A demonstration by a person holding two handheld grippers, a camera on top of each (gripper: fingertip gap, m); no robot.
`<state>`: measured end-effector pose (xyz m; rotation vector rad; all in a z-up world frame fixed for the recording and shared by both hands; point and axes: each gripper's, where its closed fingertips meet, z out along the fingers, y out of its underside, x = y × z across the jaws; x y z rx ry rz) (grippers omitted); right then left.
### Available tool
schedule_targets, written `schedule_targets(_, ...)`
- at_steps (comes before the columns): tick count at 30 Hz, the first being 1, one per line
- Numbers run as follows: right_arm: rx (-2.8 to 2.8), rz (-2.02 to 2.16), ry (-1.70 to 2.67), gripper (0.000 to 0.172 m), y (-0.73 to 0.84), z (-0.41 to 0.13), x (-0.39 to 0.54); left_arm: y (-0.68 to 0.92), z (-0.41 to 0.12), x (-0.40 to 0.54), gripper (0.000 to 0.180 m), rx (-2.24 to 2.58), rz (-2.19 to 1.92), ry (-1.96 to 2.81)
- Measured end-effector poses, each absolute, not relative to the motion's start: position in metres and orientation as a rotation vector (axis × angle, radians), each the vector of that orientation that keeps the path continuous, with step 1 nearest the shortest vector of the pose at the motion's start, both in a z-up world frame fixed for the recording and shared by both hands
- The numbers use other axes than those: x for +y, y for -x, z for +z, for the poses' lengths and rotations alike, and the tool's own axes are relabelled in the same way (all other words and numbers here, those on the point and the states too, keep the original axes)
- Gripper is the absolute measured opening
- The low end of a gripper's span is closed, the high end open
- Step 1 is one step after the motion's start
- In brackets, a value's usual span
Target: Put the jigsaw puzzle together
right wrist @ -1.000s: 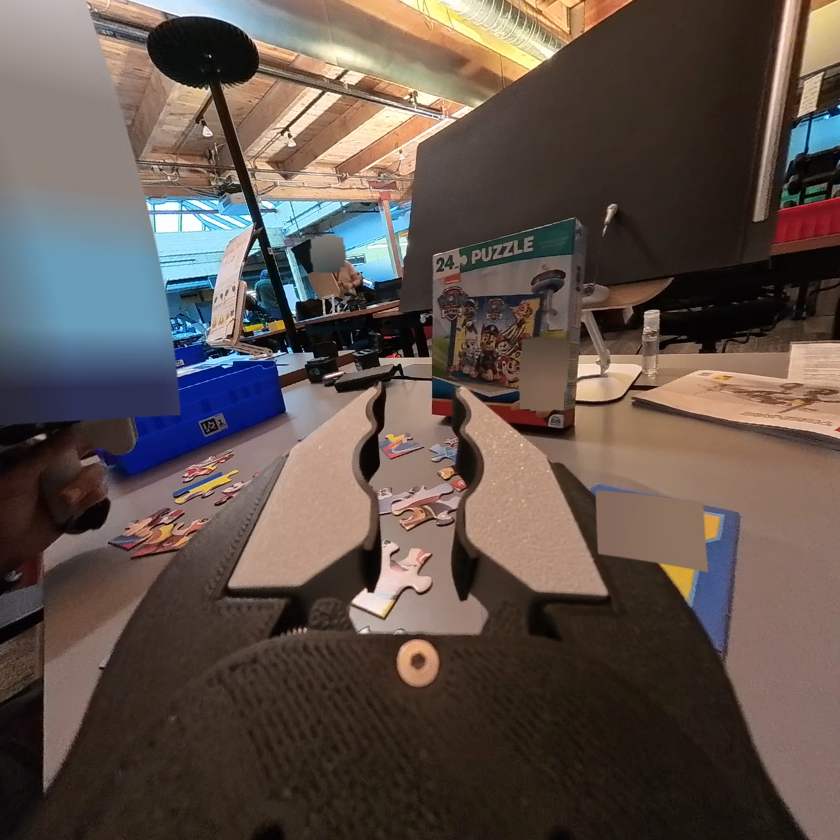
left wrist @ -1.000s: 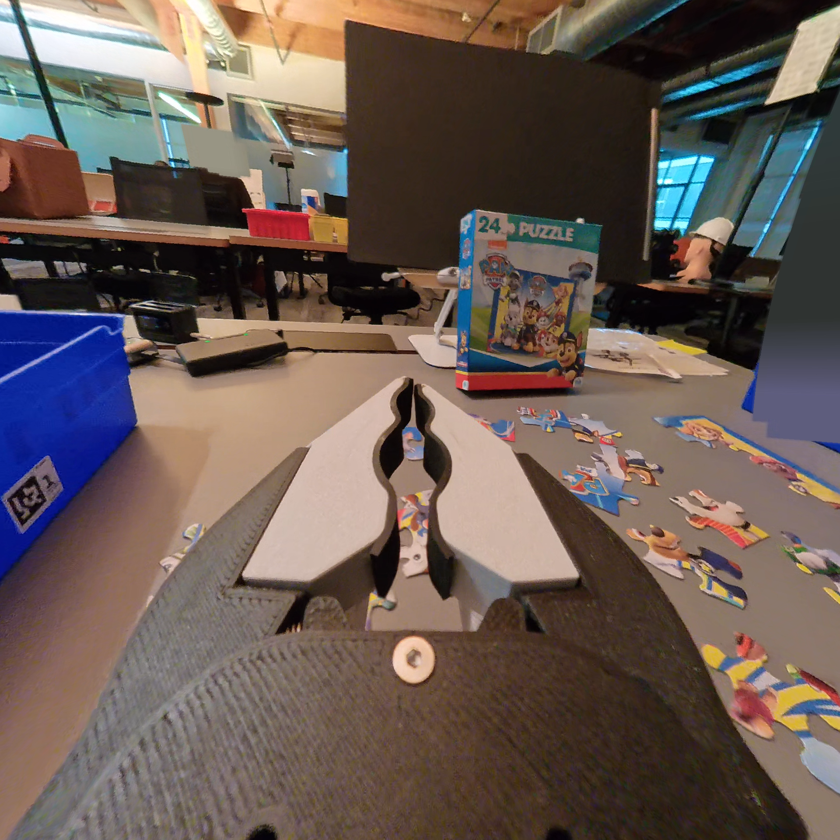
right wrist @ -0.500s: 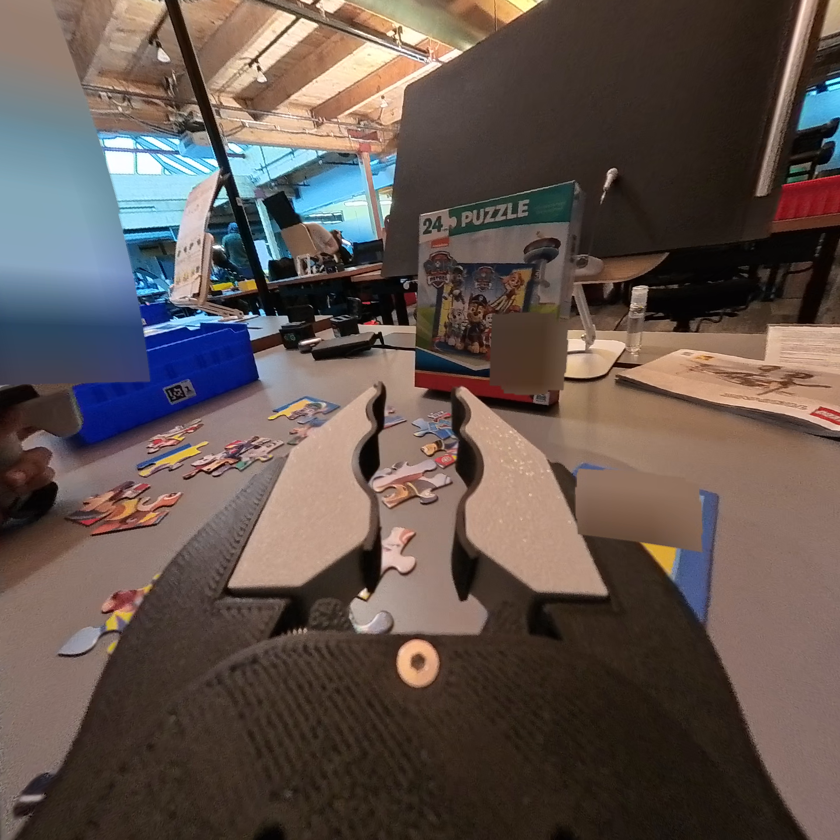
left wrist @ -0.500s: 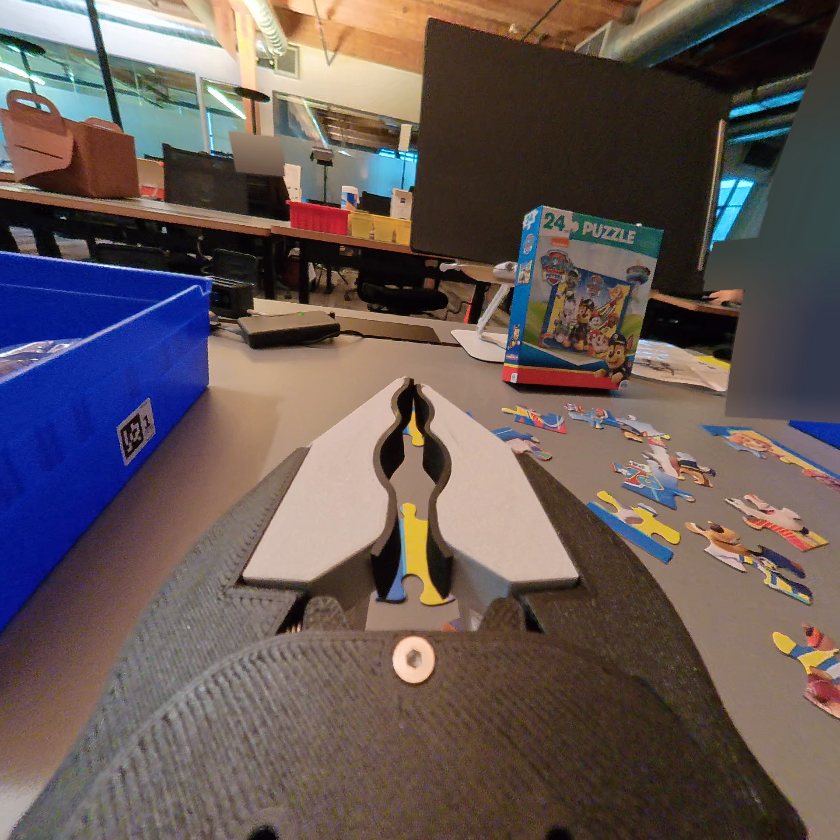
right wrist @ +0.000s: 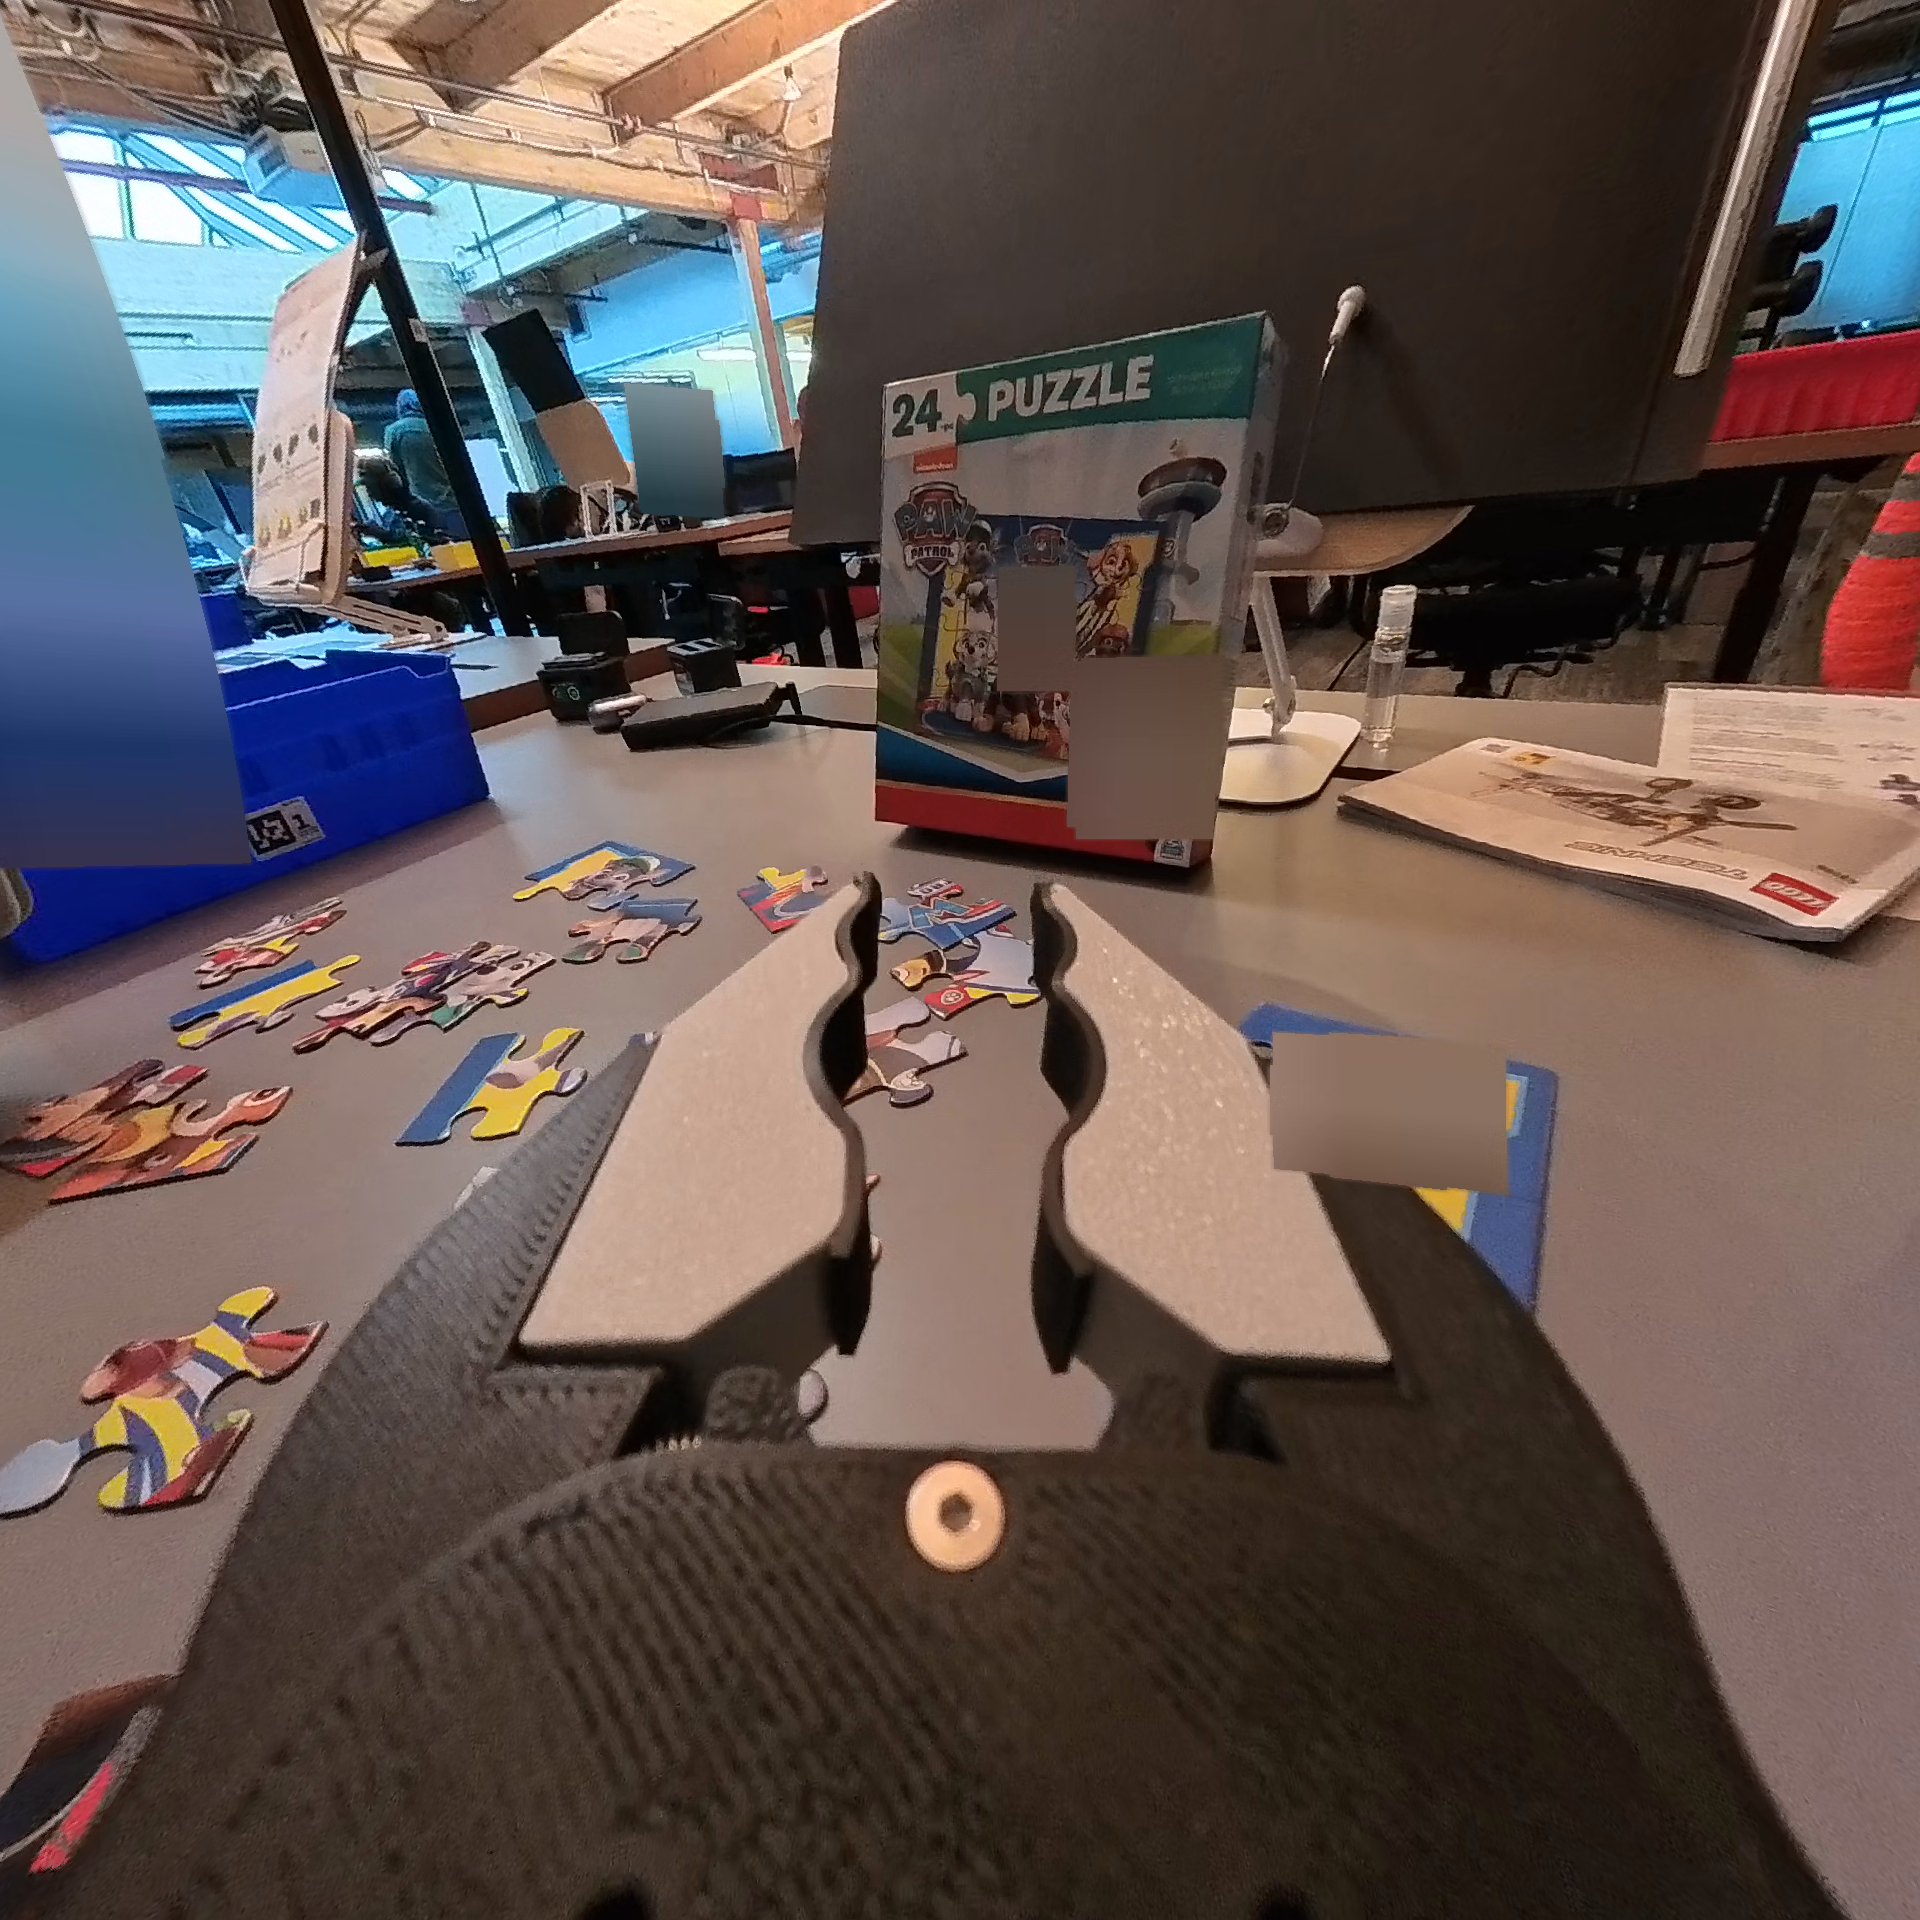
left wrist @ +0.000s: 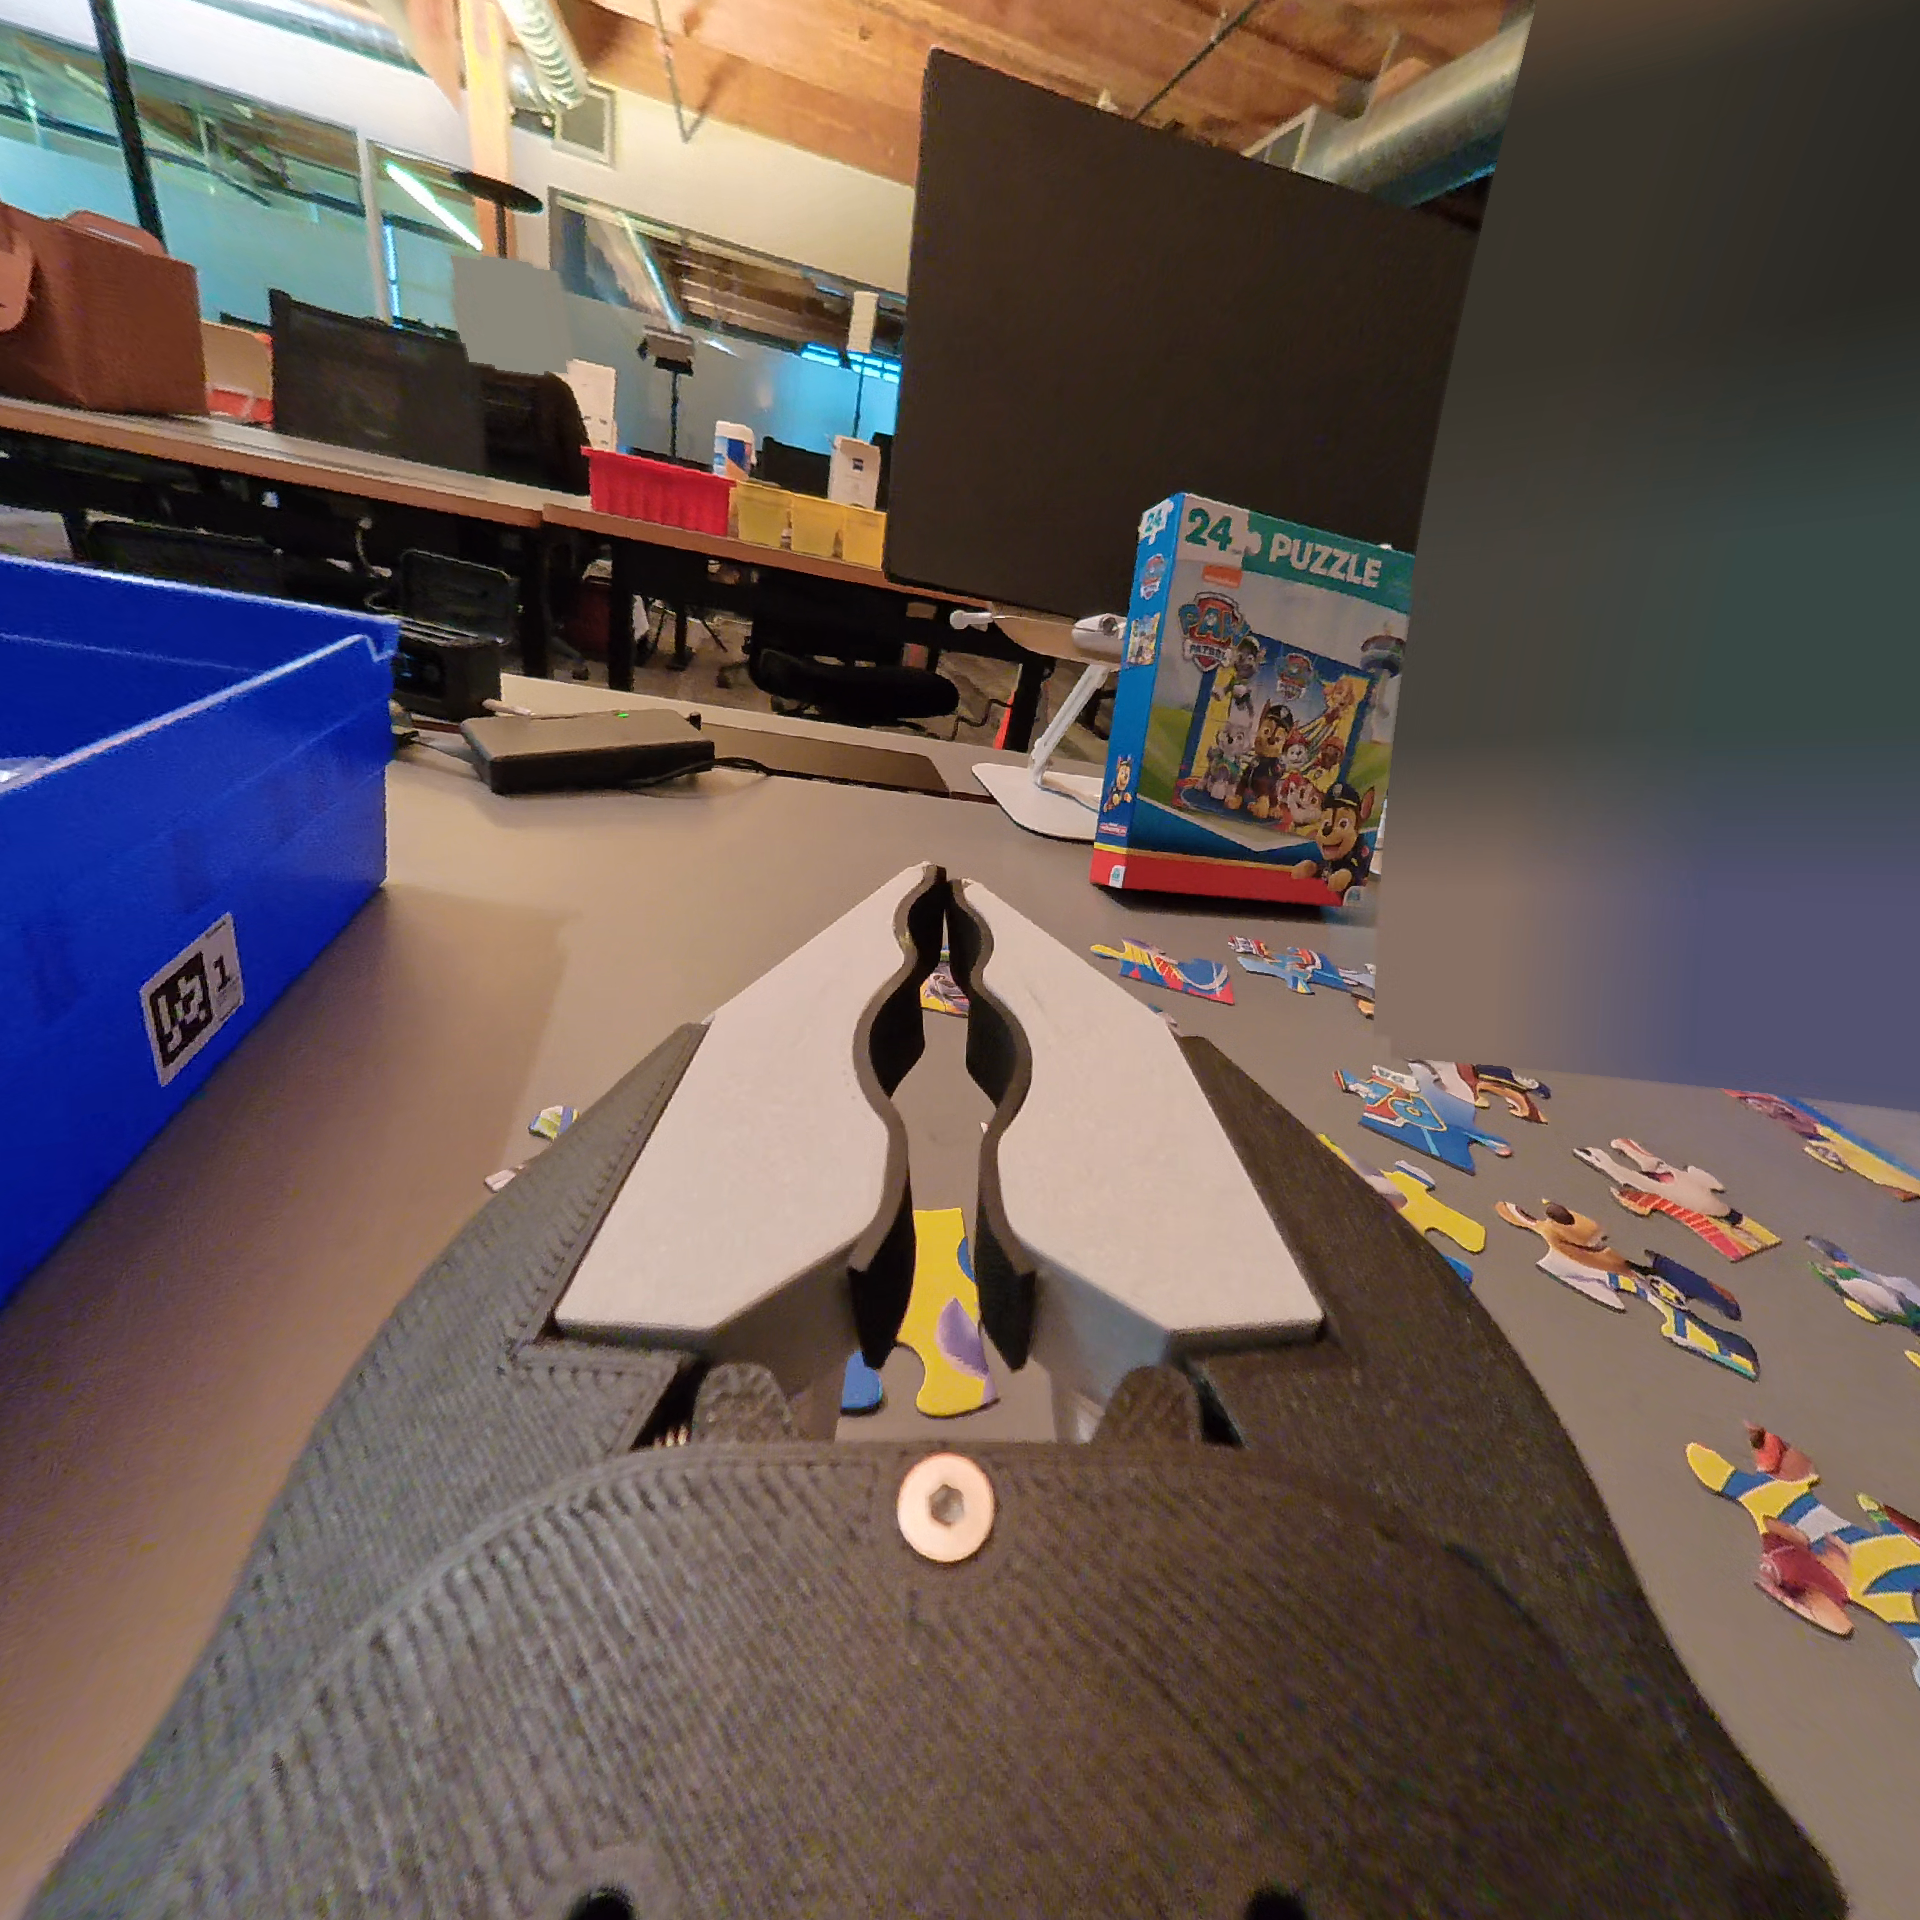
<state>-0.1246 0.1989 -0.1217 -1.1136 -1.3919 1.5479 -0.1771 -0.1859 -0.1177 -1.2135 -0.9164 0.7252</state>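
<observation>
Lying flat, colourful puzzle pieces (right wrist: 488, 1086), grey table (right wrist: 1558, 987)

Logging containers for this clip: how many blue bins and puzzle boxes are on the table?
2: one blue bin at the table's left edge, and one puzzle box standing upright at the back, behind the loose pieces. Blurred patches may hide others.

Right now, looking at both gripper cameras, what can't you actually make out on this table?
- Left wrist view: the yellow puzzle piece is mostly hidden under the left gripper; pieces at the right are covered by a blur patch.
- Right wrist view: the blue board is hidden by the right gripper and a blur patch.
- Blue bin: its contents are cut off by the left edge.
</observation>
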Motion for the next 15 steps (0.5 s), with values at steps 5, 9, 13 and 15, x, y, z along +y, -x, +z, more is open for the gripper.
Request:
schedule_targets(5,-1.405,1.533,1.116,0.029,0.127,-0.123,0.198,0.177,-0.117,-0.185,0.0,-0.91,0.726,1.212)
schedule_targets(9,-1.41,1.524,1.115,0.029,0.128,-0.124,0.198,0.176,-0.117,-0.186,0.0,-0.906,0.718,1.205)
schedule_targets(13,-1.407,1.523,1.113,0.028,0.127,-0.124,0.198,0.169,-0.116,-0.173,0.0,-0.838,0.695,1.252)
schedule_targets(15,-1.407,1.529,1.108,0.029,0.126,-0.123,0.197,0.164,-0.121,-0.156,0.011,-0.793,0.646,1.338)
